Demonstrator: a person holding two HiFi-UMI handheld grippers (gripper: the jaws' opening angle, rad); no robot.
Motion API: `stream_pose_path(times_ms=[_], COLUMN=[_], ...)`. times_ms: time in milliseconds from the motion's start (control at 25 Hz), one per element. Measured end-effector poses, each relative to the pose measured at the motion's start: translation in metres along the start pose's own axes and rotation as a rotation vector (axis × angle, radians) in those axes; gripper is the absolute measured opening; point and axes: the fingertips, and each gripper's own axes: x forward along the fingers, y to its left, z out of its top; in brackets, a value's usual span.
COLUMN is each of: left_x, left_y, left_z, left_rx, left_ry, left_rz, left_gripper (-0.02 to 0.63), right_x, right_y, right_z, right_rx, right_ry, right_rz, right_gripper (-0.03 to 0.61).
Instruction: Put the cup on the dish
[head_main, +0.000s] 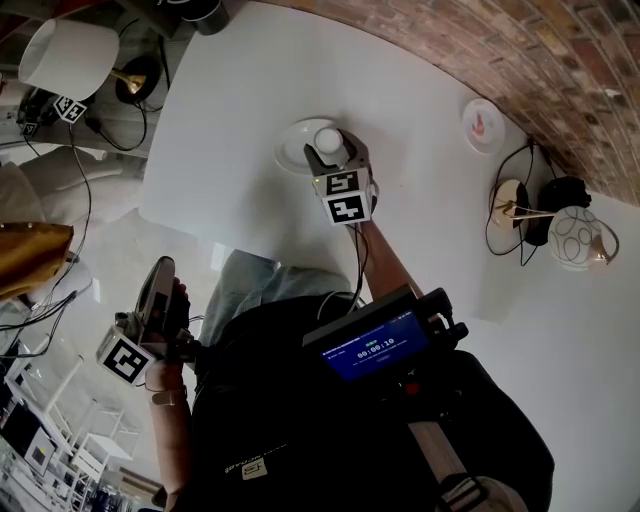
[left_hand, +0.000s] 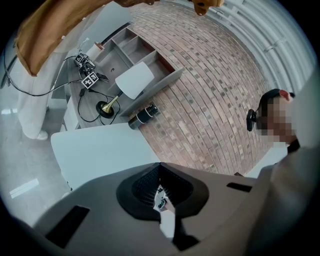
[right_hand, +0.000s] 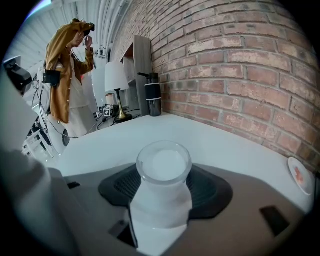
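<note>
Our right gripper (head_main: 333, 153) grips the white cup (head_main: 328, 137) directly over the dish (head_main: 291, 146) on the white table (head_main: 220, 120). Our left gripper (head_main: 159, 278) hangs beside the table, jaws together, empty.

Tongs (right_hand: 167, 189) clamped on frosted white cup (right_hand: 164, 167), white desk (right_hand: 120, 142) beyond them, small plate (right_hand: 299, 176) far right, brick wall (right_hand: 240, 70) behind.

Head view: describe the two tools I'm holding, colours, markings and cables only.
Both look alike. The right tool and left tool have grey-brown jaws lined with black ribbed pads, and each carries a white cube with black square markers. A thin black cable runs back from the right tool along the forearm. The person wears a black top.
</note>
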Motion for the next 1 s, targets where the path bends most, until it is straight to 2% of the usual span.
stream_pose_path(times_ms=[240,720,1000], left_x=[-0.001,0.004,0.008], left_y=[-0.002,-0.008,-0.014], left_z=[0.000,-0.005,-0.008], left_rx=[0.023,0.018,0.036], left_ry=[0.009,0.033,0.057], left_rz=[-0.012,-0.037,-0.072], left_gripper=[0.005,0.005,0.005], right_x=[-0.008,-0.026,-0.051], right_y=[0.000,-0.001,-0.003], right_z=[0.004,0.014,0.035], right_rx=[-0.004,0.014,0.028], right_ry=[-0.018,-0.056,-0.120], right_rz=[-0.005,-0.007,-0.016], right_gripper=[0.262,0.262,0.262])
